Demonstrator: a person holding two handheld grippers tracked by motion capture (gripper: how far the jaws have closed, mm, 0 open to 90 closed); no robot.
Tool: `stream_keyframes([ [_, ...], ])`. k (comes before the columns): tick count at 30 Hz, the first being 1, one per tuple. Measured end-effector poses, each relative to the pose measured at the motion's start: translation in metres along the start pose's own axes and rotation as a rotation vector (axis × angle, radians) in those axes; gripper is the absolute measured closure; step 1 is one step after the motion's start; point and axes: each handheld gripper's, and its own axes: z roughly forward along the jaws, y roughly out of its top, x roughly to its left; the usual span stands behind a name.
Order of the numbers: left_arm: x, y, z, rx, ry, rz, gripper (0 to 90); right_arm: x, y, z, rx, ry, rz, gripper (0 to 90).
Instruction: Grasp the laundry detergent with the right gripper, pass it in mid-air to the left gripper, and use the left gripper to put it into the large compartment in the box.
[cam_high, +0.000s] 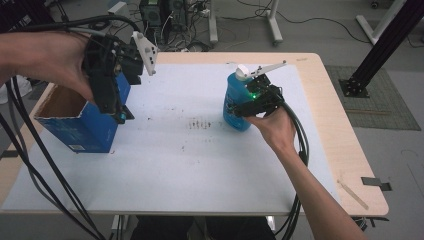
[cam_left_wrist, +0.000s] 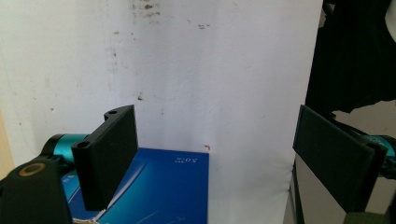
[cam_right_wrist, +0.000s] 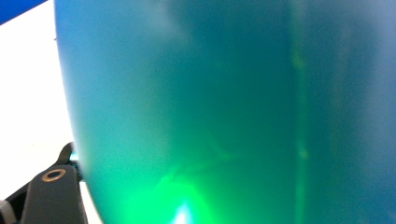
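Bottle (cam_right_wrist: 224, 112): hard against my right gripper's camera, a teal wall across the right gripper view; on the table it stands upright on the white mat (cam_high: 200, 165), right of centre, white cap on top.
Long axis: vertical; my right gripper (cam_high: 239, 107) comes at it level, from the side nearest me, so the jaws straddle the body across its width.
Right gripper state: jaws around the bottle; I cannot tell whether the pads press on it yet, since the bottle hides them.
Judgement: the grasp is the step in hand; any lift must wait until the squeeze is firm, for a round body may slip or tip.
Left gripper (cam_left_wrist: 215, 154): jaws spread wide, nothing between them, held above the box, pointing down at the mat.
Box (cam_high: 75, 117): blue, open top, at the mat's left edge, well apart from the bottle.
Nearer hand: the right one, by far; the bottle lies to the right of my left gripper, across the mat.
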Motion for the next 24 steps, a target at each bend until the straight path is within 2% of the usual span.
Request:
stream_keyframes([
  [4, 0.0001, 0.0002, 0.0003, 0.000, 0.000, 0.001, 14.0, -0.0006, -0.0003, 0.0002, 0.003, 0.009, 0.001, 18.3],
  [6, 0.0001, 0.0002, 0.0004, 0.001, 0.000, 0.001, 14.0, -0.0006, -0.0007, -0.0003, 0.001, 0.013, 0.002, 23.1],
  [24, 0.0003, -0.0007, 0.0011, -0.002, -0.001, 0.001, 14.0, 0.0004, -0.0017, 0.0019, 0.005, 0.022, 0.003, 27.1],
])
